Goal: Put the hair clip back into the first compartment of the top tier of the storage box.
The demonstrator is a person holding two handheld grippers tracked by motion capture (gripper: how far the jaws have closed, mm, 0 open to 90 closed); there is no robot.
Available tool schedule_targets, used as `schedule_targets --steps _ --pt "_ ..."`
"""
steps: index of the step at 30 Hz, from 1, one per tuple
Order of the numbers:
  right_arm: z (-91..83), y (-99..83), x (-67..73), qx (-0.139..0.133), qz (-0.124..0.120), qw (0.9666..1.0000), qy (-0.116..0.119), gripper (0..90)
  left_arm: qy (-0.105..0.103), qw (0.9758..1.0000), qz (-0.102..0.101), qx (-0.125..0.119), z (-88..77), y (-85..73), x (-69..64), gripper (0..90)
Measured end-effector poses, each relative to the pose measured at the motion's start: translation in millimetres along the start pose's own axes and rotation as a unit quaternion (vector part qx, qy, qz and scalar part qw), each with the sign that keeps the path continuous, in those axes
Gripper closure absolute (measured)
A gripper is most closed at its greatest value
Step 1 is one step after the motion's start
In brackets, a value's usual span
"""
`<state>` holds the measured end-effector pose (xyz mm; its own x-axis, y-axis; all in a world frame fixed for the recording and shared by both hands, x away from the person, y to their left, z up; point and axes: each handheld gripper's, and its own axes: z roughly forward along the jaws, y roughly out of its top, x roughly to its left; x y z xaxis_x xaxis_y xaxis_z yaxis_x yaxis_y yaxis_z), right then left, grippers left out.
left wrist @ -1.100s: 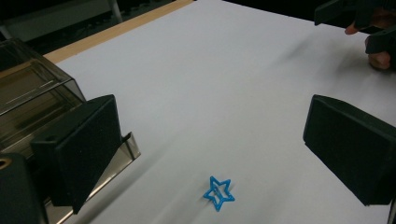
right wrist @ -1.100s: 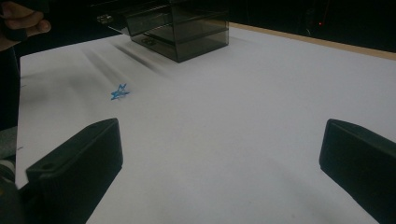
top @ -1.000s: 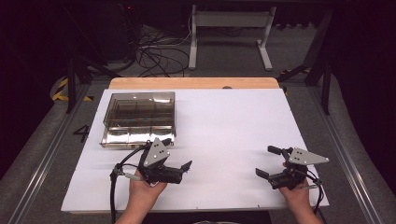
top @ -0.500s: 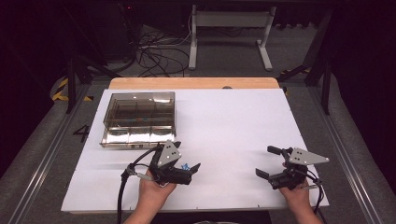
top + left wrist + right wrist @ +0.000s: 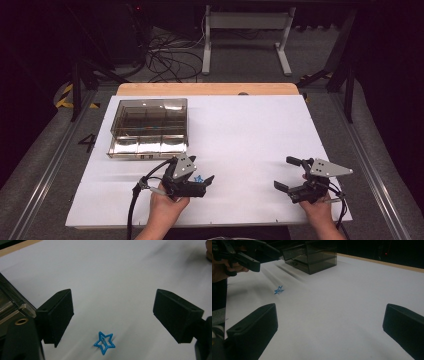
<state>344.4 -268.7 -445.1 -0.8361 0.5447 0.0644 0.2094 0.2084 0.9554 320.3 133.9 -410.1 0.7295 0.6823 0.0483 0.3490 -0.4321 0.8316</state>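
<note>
having been lowered since a second ago, the left gripper [image 5: 202, 181] – jaws narrowing, unclosed – is held over a small blue star-shaped clip [image 5: 104, 342]; the right gripper [image 5: 288, 173] is kept open.

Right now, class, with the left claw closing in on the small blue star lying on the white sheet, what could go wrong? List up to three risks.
1. The blue star is small, flat and lies low on the sheet; the left claw, whose jaws have just been closing with the star between but untouched, may slide over it or flick it away.
2. The star sits off-centre, nearer one jaw, so that jaw may push it sideways.
3. The compartment box stands close by; a swing could bump it.
</note>
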Motion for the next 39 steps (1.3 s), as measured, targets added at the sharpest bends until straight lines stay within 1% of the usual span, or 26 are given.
schedule_targets --steps 2,4,7,8,10,12,13,15,16,17,20,21,23,24,26,27,30,31,32,33,35,37,38,39 --pt "0.2 0.0 0.0 0.0 0.0 1.0 0.0 0.2 0.003 1.0 0.001 0.006 0.9 -0.5 0.5 18.4" --pt "0.0 0.0 0.1 0.0 0.0 1.0 0.001 0.2 -0.001 0.9999 -0.006 0.009 2.4 -1.8 0.7 18.4" --pt "0.1 0.0 0.1 0.0 0.0 1.0 0.001 0.2 0.0 0.9998 -0.008 0.018 4.0 -2.8 1.3 18.5" --pt "0.2 0.0 0.1 0.0 0.0 1.0 0.001 0.2 0.001 0.9997 -0.012 0.022 4.1 -3.0 1.0 18.6" --pt "0.1 0.0 0.2 0.0 -0.001 1.0 0.001 0.3 -0.001 0.9997 -0.012 0.022 4.5 -3.1 1.4 18.7" --pt "0.2 0.0 0.2 0.0 -0.001 1.0 0.001 0.4 0.003 0.9997 -0.009 0.024 5.4 -3.4 1.7 18.9" --pt "0.2 0.0 0.2 0.0 -0.001 1.0 0.001 0.4 0.001 0.9995 -0.009 0.029 6.7 -4.4 1.6 18.9" --pt "0.3 0.0 0.2 0.001 -0.001 1.0 0.002 0.4 0.002 0.9995 -0.009 0.031 7.4 -5.1 1.9 19.1" --pt "0.3 0.0 0.2 0.0 -0.001 1.0 0.002 0.4 -0.003 0.9993 -0.014 0.035 9.2 -7.2 1.9 19.2" --pt "0.3 0.0 0.1 0.0 -0.001 1.0 0.002 0.4 0.001 0.999 -0.012 0.043 9.0 -7.9 2.8 19.3" --pt "0.3 0.0 0.2 0.0 -0.001 1.0 0.002 0.4 -0.002 0.9988 -0.016 0.046 11.0 -10.0 4.0 19.6" --pt "0.2 0.0 0.2 0.0 -0.001 1.0 0.002 0.4 0.0 0.9985 -0.02 0.051 12.9 -11.7 4.7 19.7" --pt "0.3 0.0 0.2 0.001 -0.001 1.0 0.003 0.4 0.003 0.998 -0.021 0.059 14.8 -13.2 5.7 20.1" --pt "0.3 0.0 0.2 0.0 -0.001 1.0 0.003 0.4 0.001 0.9976 -0.025 0.064 15.7 -14.0 5.6 20.4" --pt "0.1 0.0 0.2 -0.001 0.0 1.0 0.005 0.4 0.005 0.9974 -0.023 0.068 16.7 -14.5 6.2 20.8" --pt "0.1 0.0 0.2 -0.001 -0.001 1.0 0.005 0.4 0.004 0.997 -0.029 0.072 19.1 -15.9 5.9 20.9" --pt "0.2 0.0 0.2 -0.001 0.0 1.0 0.005 0.4 0.008 0.9965 -0.026 0.079 21.4 -16.9 6.3 21.5" --pt "0.2 0.0 0.2 -0.001 -0.001 1.0 0.005 0.4 0.005 0.9963 -0.027 0.082 22.4 -17.2 6.1 21.7" --pt "0.2 0.0 0.2 -0.001 -0.001 1.0 0.005 0.4 0.009 0.9963 -0.025 0.082 23.2 -17.4 6.2 21.9" --pt "0.2 0.0 0.2 -0.001 0.0 1.0 0.005 0.4 0.005 0.9958 -0.033 0.085 24.3 -18.1 4.8 22.1" --pt "0.1 0.1 0.1 -0.002 0.0 1.0 0.007 0.4 0.006 0.9954 -0.026 0.092 26.3 -18.8 4.6 23.6" --pt "0.1 0.1 0.2 -0.002 0.0 1.0 0.008 0.4 0.003 0.9951 -0.025 0.096 28.4 -19.6 3.5 24.3" --pt "0.1 0.1 0.2 -0.002 0.0 1.0 0.008 0.4 0.006 0.9949 -0.022 0.098 28.7 -19.7 3.4 24.7" --pt "0.1 0.1 0.2 -0.002 0.0 1.0 0.008 0.4 0.008 0.9947 -0.024 0.1 29.1 -20.0 3.3 25.0"
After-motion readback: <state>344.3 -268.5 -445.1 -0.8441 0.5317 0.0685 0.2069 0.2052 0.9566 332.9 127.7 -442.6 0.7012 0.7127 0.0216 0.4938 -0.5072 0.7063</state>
